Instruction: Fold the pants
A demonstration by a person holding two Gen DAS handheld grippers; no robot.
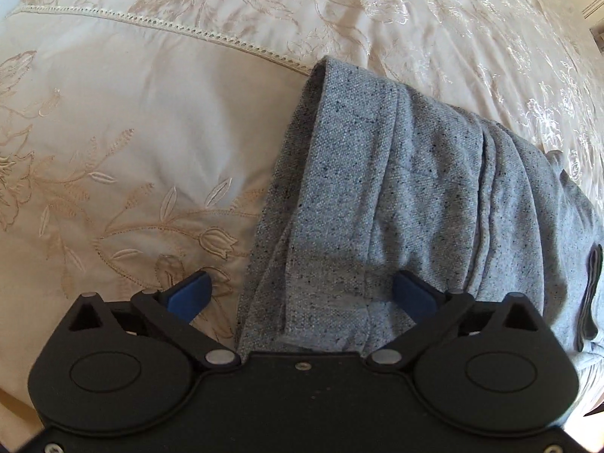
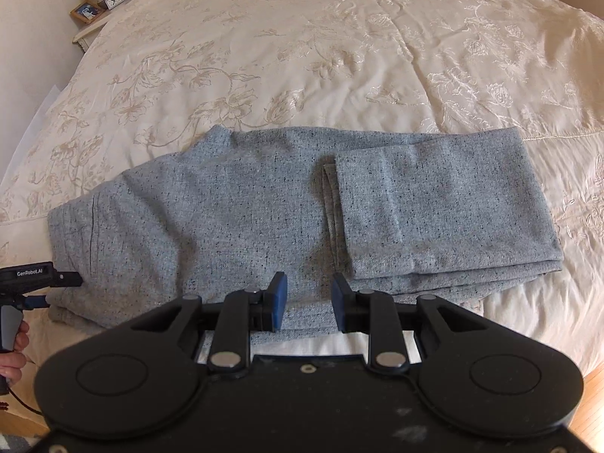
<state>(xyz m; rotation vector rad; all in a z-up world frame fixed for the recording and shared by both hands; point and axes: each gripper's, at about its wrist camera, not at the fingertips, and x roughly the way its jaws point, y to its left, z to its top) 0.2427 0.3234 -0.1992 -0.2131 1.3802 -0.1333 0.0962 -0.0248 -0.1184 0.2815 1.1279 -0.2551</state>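
Grey speckled pants (image 2: 234, 207) lie flat across the cream bedspread, legs folded back on themselves at the right (image 2: 434, 204). My right gripper (image 2: 308, 302) hovers over the near edge of the pants, its blue pads a small gap apart with nothing between them. In the left wrist view my left gripper (image 1: 302, 294) is wide open, its blue fingers (image 1: 192, 290) straddling the waist end of the pants (image 1: 377, 188). The left gripper also shows in the right wrist view (image 2: 64, 279) at the pants' left end.
The embroidered cream bedspread (image 2: 302, 56) covers the whole bed. A nightstand (image 2: 90, 19) with a lamp, clock and photo frame stands at the far left. The bed's near edge and wooden floor (image 2: 592, 381) lie at the lower right.
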